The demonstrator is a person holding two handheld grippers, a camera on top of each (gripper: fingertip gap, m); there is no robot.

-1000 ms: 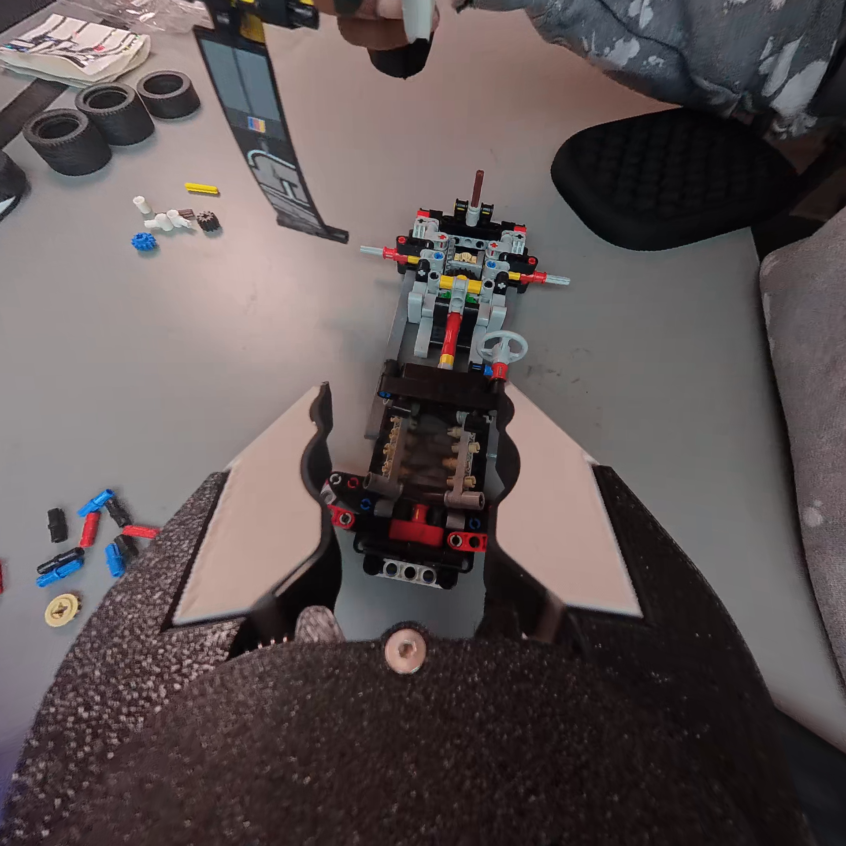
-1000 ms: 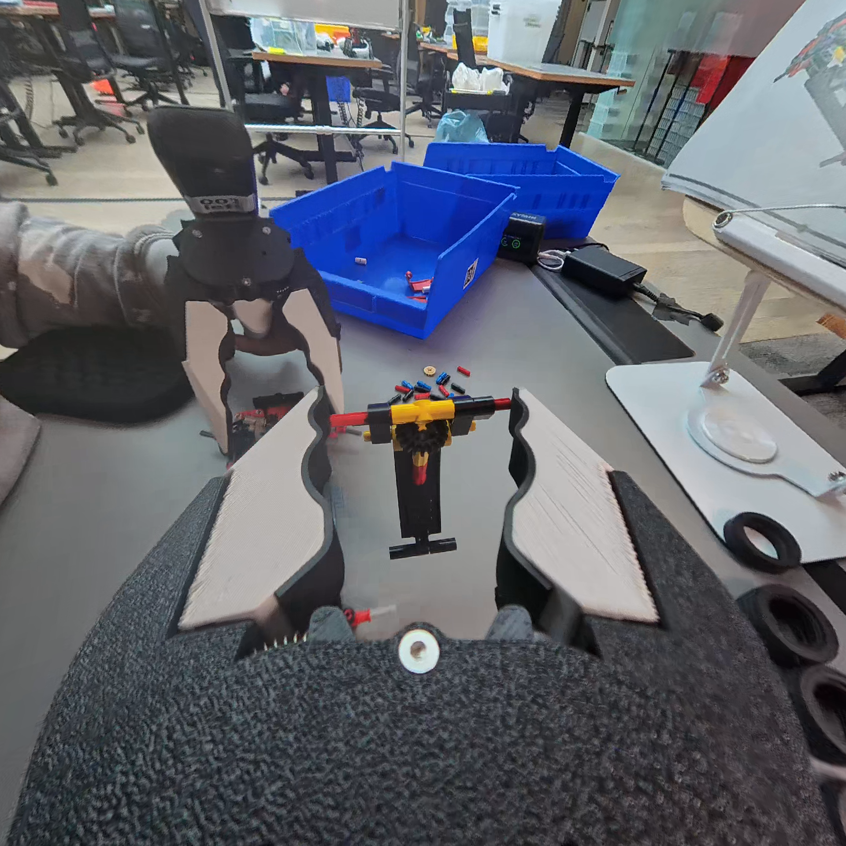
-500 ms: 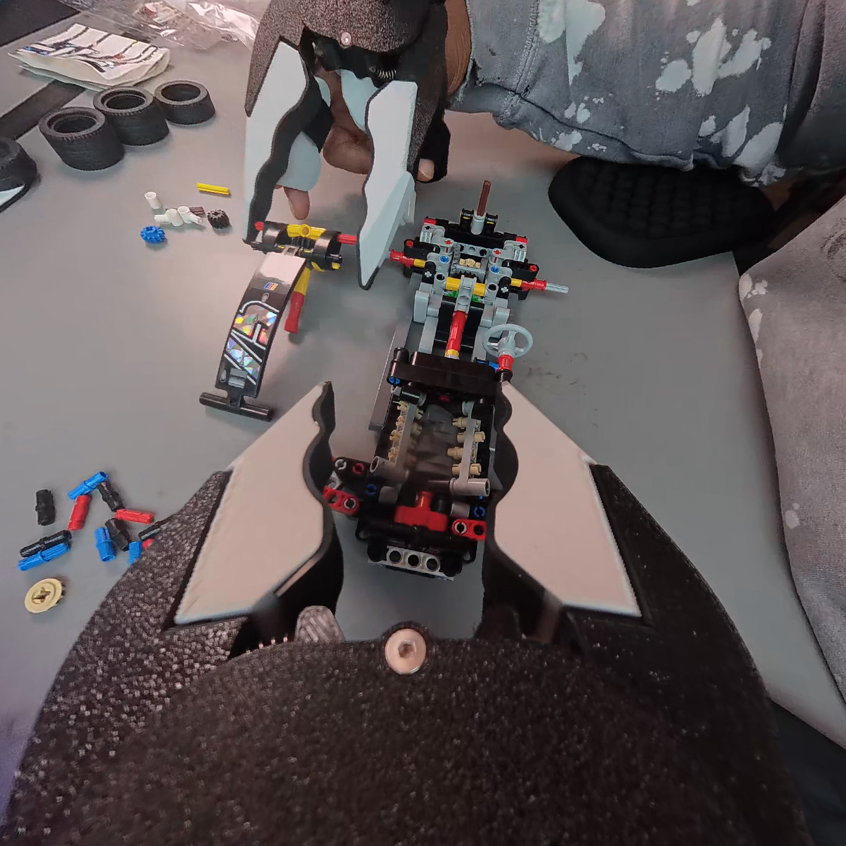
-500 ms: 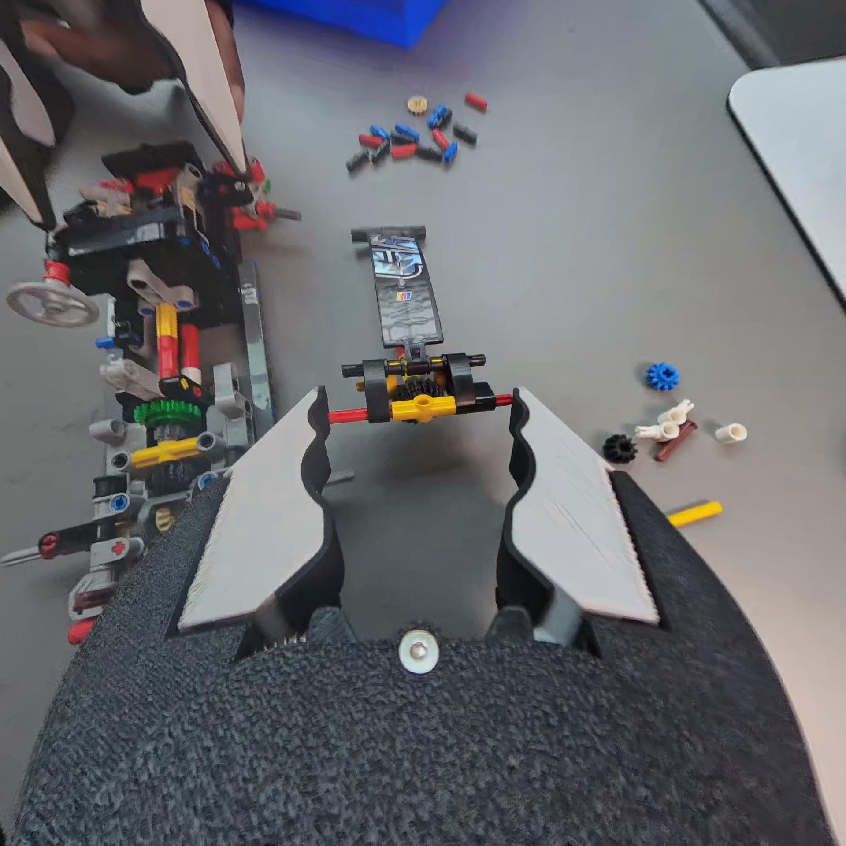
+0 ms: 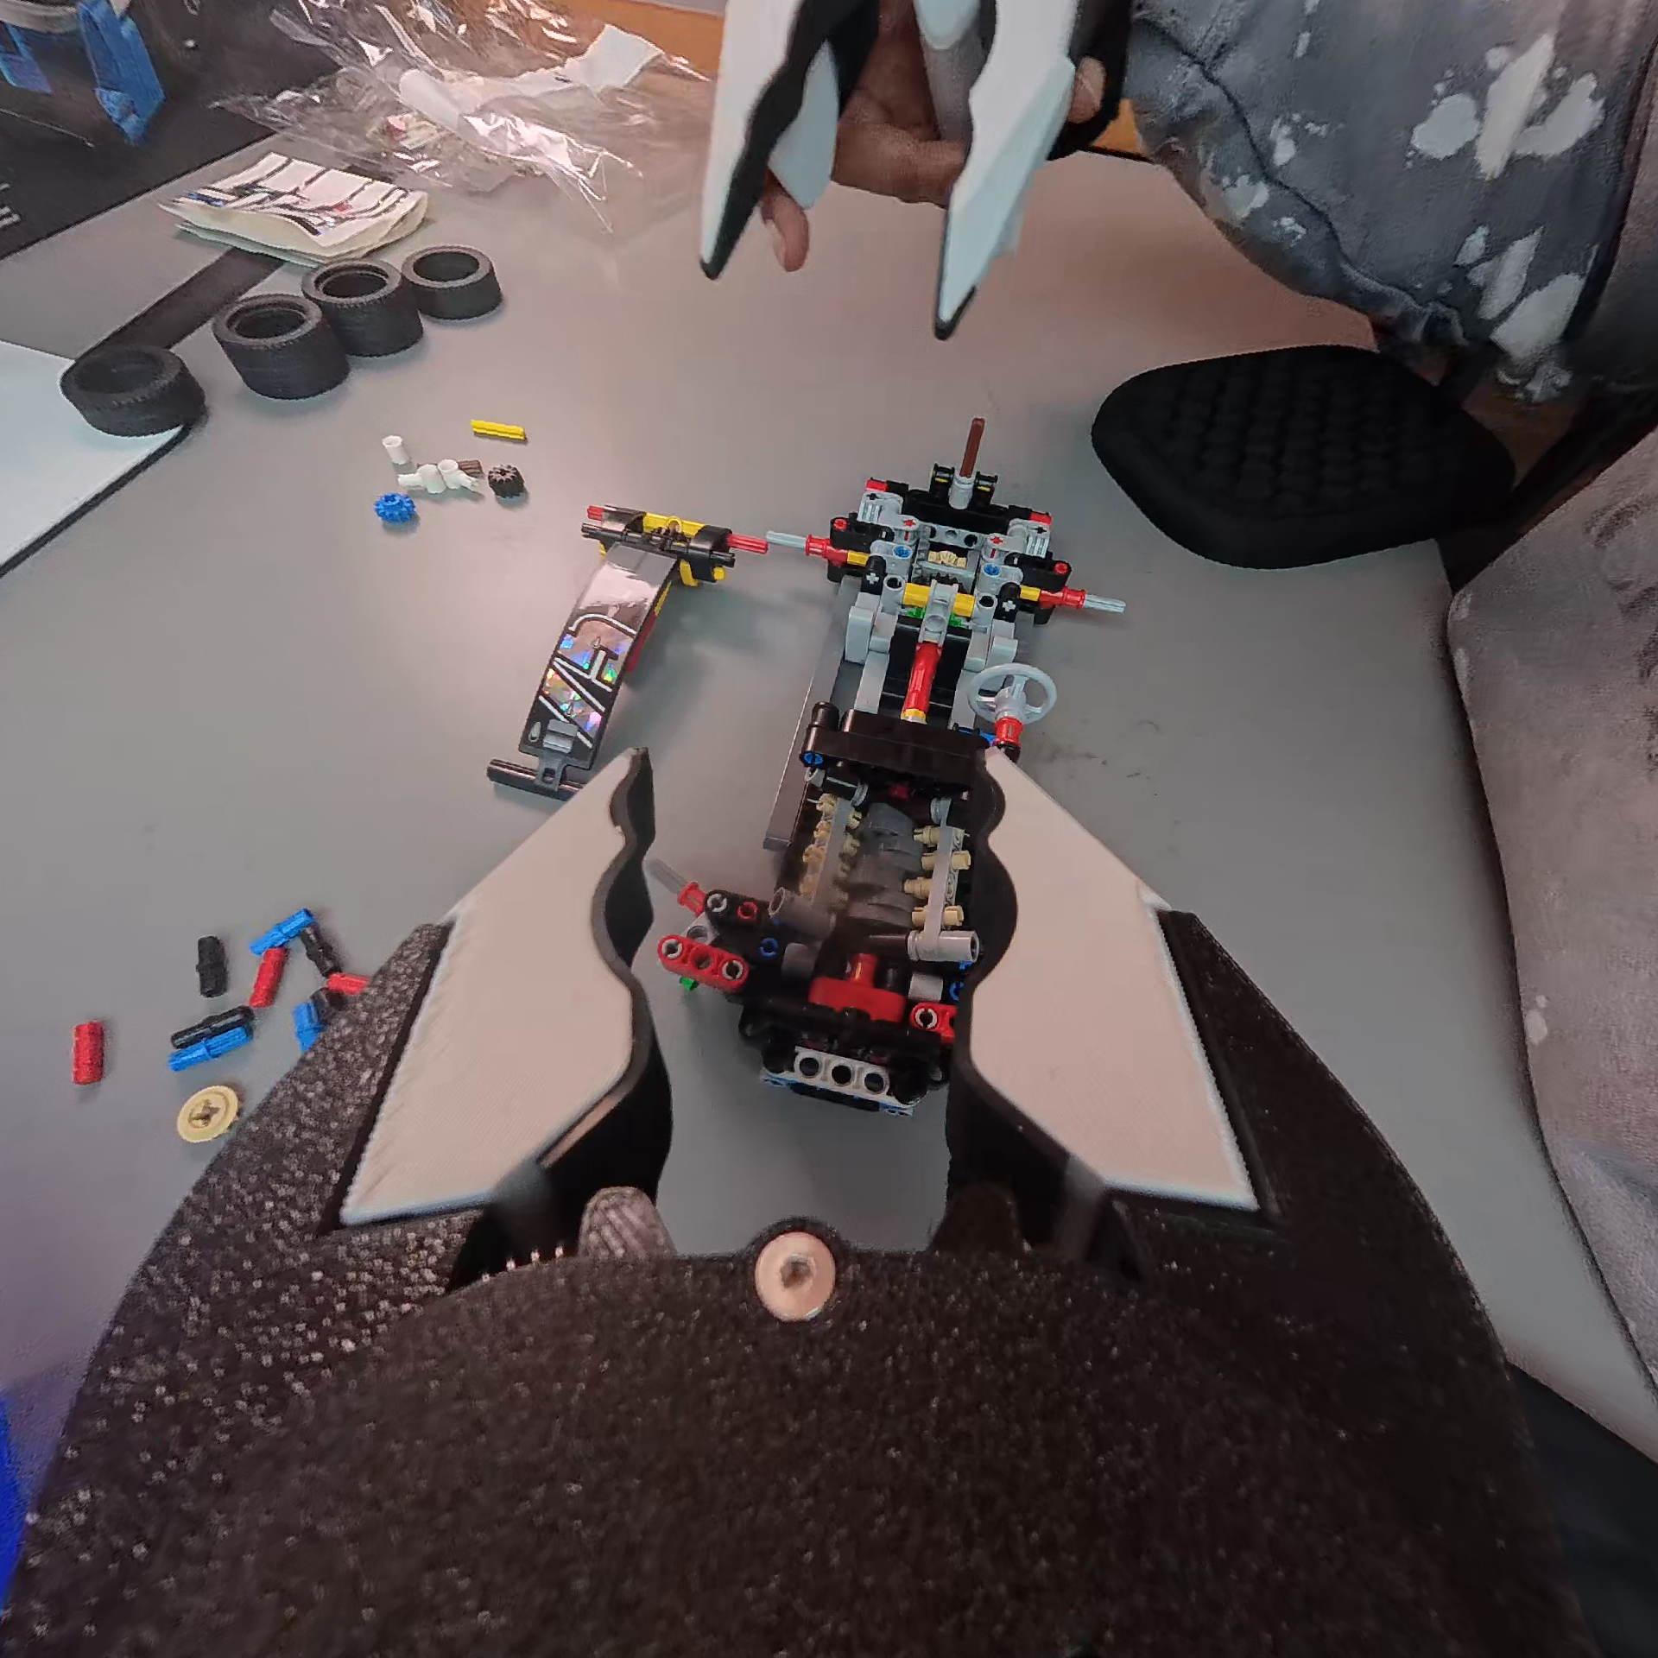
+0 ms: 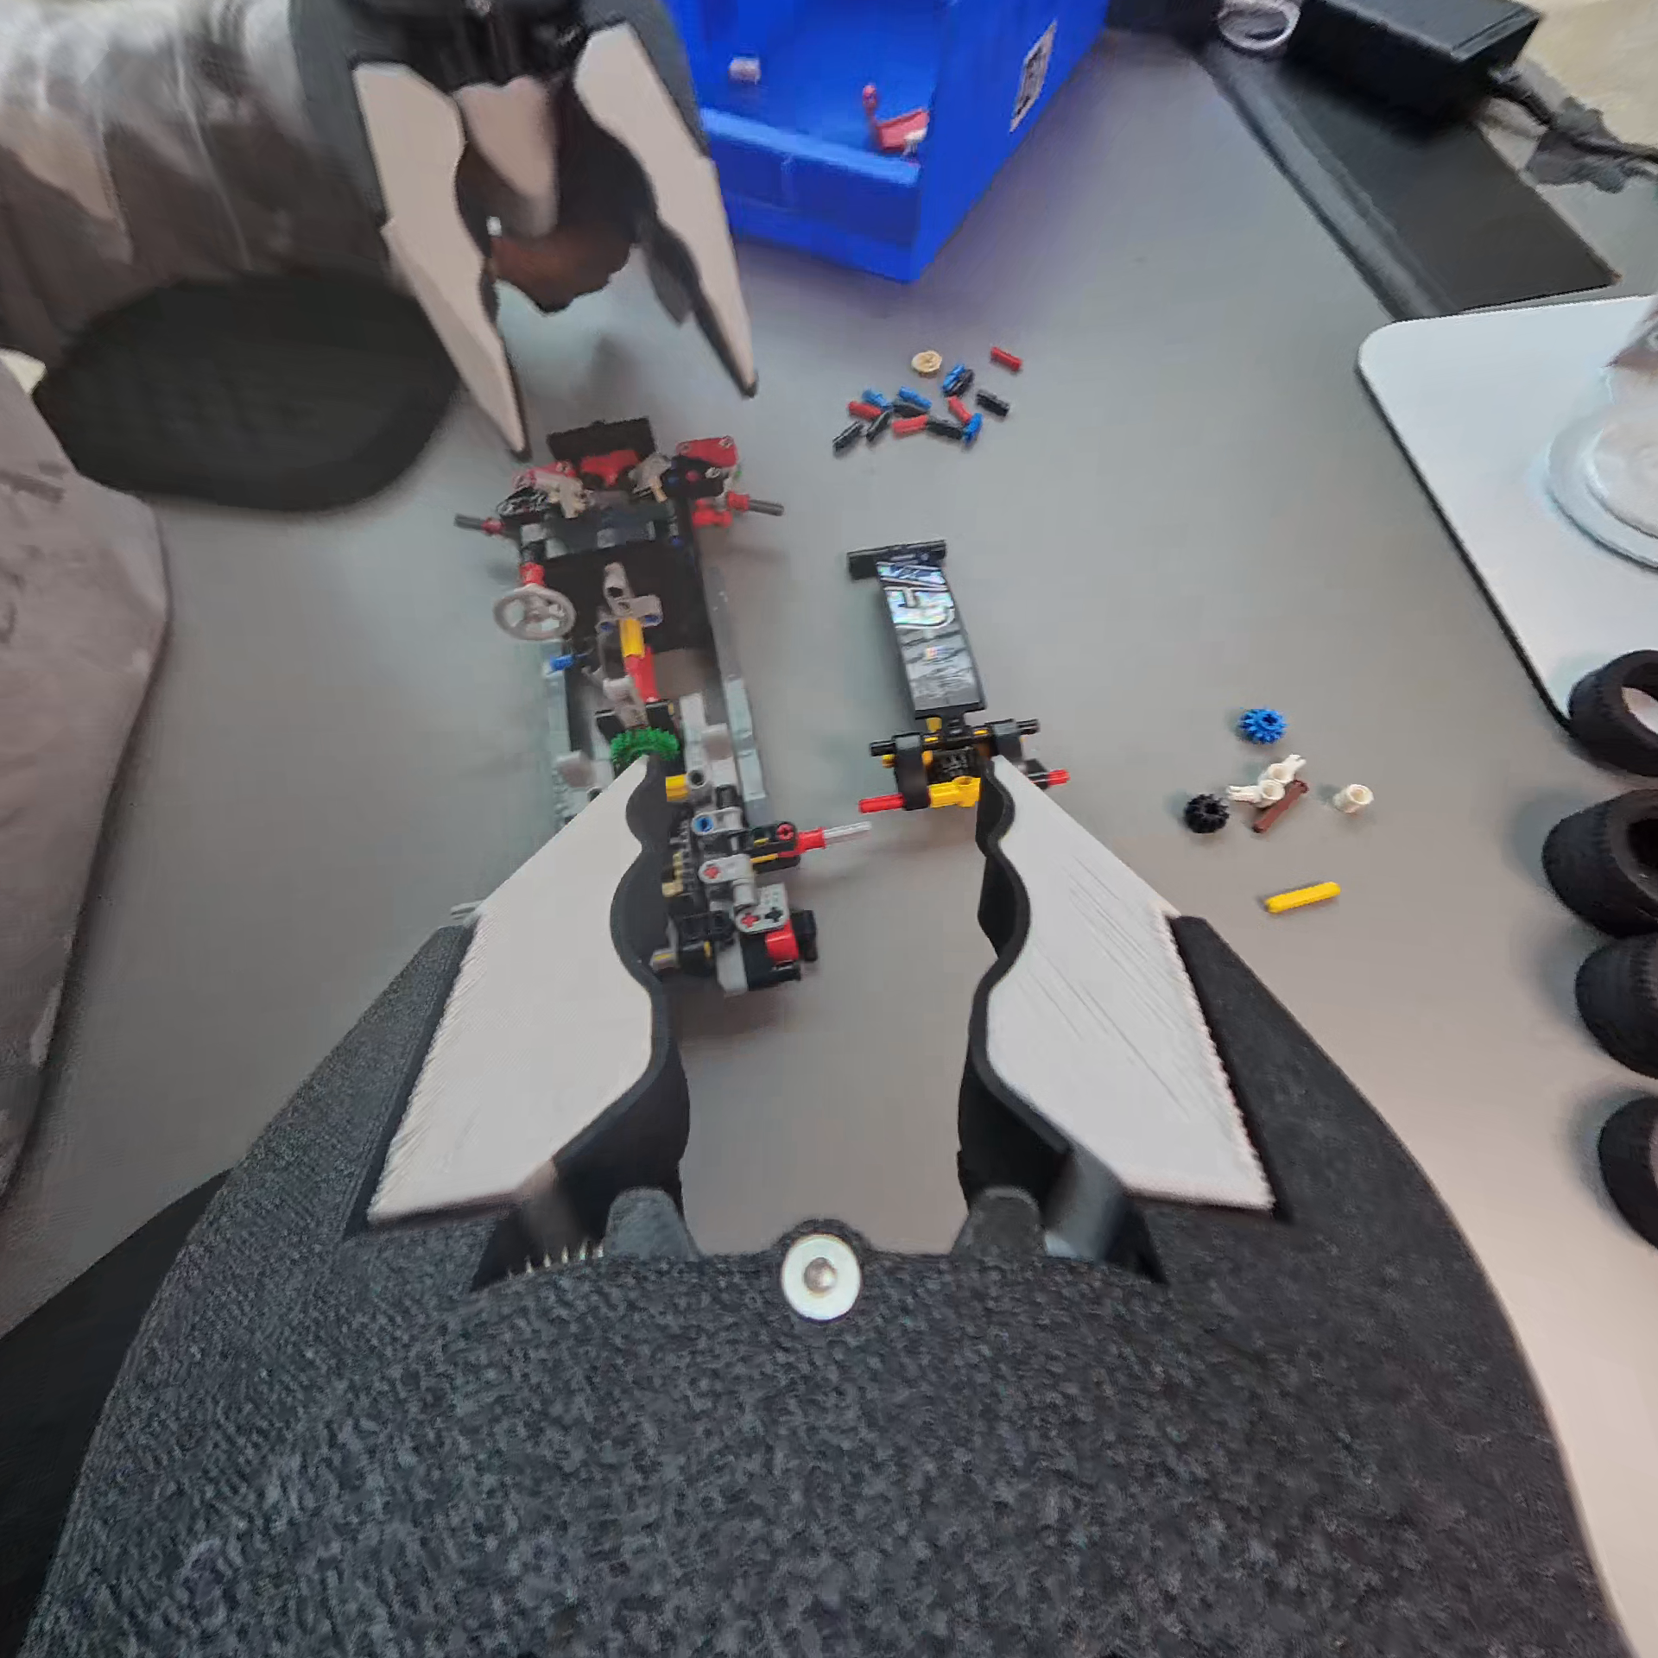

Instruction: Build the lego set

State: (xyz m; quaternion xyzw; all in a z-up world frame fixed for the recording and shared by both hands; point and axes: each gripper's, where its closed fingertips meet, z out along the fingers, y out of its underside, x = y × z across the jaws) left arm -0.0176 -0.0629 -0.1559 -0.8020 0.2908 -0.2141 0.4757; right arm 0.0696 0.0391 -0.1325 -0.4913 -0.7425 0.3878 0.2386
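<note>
The left tool (image 5: 812, 807) is hovering with its fingers apart over the near end of the toy car frame (image 5: 906, 807), which is lying lengthwise on the grey counter (image 5: 269, 718) in the centre of the left wrist view. Its right finger is overlapping the frame's edge; I cannot tell whether it is touching. The right tool (image 6: 812, 781) is also spread wide and holding nothing, hanging over the opposite end of the frame in the lower middle of its own view. Just beside the frame, apart from it, the small axle piece with the long black sticker panel (image 6: 938, 682) is lying flat on the counter.

The step in hand looks to be joining that panel piece to the frame. To do it well, the left tool should be closing on the frame's solid black sides, not on the thin red pins or the steering wheel (image 5: 1012, 693), so the frame is not sliding. The right tool should be gripping the panel piece by its yellow-and-black block, keeping the red axle ends free and level with the frame's sockets. Loose pins (image 5: 233, 996) at the lower left are worth avoiding.
</note>
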